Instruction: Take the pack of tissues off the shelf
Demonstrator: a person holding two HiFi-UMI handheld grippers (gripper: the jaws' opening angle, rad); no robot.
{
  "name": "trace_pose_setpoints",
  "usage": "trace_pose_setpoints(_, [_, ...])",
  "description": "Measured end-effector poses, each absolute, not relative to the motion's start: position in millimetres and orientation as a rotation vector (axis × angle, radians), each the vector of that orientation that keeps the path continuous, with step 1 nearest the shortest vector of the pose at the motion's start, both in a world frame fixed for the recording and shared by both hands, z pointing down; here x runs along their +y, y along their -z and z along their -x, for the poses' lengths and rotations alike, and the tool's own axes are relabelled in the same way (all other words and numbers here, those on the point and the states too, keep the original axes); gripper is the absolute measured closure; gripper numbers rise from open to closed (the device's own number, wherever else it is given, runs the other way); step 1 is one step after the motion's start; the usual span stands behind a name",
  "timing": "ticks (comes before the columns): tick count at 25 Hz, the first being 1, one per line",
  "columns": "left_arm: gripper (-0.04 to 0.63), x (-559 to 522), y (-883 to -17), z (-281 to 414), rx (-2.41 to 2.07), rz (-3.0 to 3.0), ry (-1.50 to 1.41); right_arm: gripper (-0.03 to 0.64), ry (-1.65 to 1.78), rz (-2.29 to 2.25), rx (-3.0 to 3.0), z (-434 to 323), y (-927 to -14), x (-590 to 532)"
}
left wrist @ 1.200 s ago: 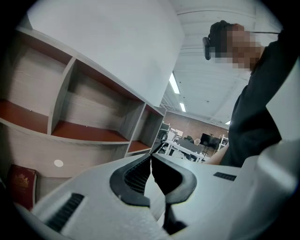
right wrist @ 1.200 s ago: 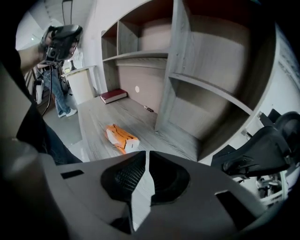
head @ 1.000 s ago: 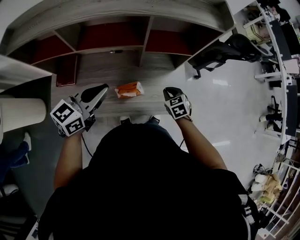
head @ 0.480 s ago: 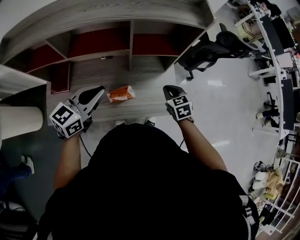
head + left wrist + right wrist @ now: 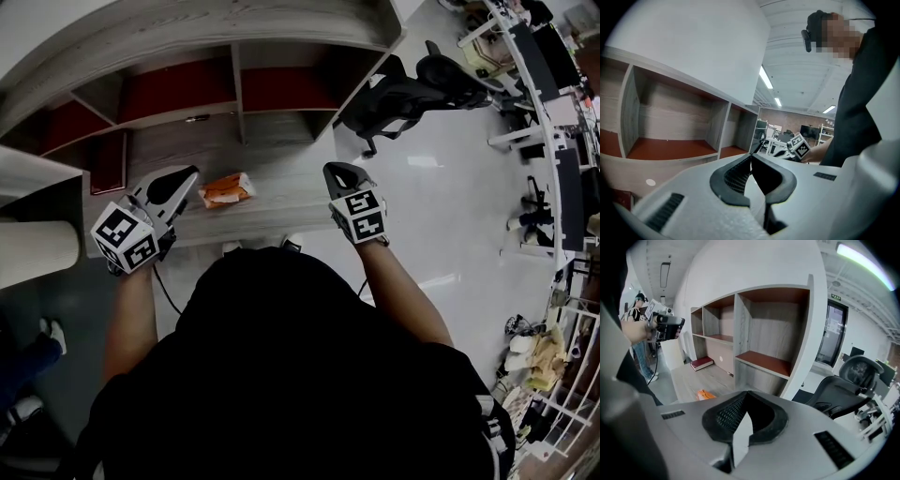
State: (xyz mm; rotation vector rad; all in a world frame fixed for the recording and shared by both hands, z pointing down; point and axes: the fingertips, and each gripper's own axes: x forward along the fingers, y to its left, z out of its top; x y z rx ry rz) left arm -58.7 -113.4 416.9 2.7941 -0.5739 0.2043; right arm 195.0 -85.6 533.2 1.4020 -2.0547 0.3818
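Orange, the pack of tissues lies flat on the grey wood-grain ledge in front of the shelf compartments in the head view; it sits between the two grippers, held by neither. The left gripper hangs just beside its left end, apart from it; the right gripper is well off to its right, near the ledge's edge. A dark red book lies farther left; a black office chair stands on the pale floor to the right.

In the left gripper view, the jaws meet at their tips with nothing between them; red-floored compartments show beyond.

In the right gripper view, the jaws are likewise closed tip to tip and empty; the pack lies on the ledge beyond them to the left, well apart; the book rests farther back, against the shelf.
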Motion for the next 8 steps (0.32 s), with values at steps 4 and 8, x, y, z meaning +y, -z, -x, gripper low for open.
trace_pose_setpoints(4, [0.575,-113.6,-414.0,49.2,-0.580,-2.793,-0.201,0.607,-0.371,-1.417,-2.073,-205.7,-520.1,-83.6])
trace_pose_setpoints(8, [0.575,-113.7,-413.5,39.1,-0.588,-2.788,-0.206,0.607,-0.367,-1.432,-2.094,-217.2,-510.5,-85.0])
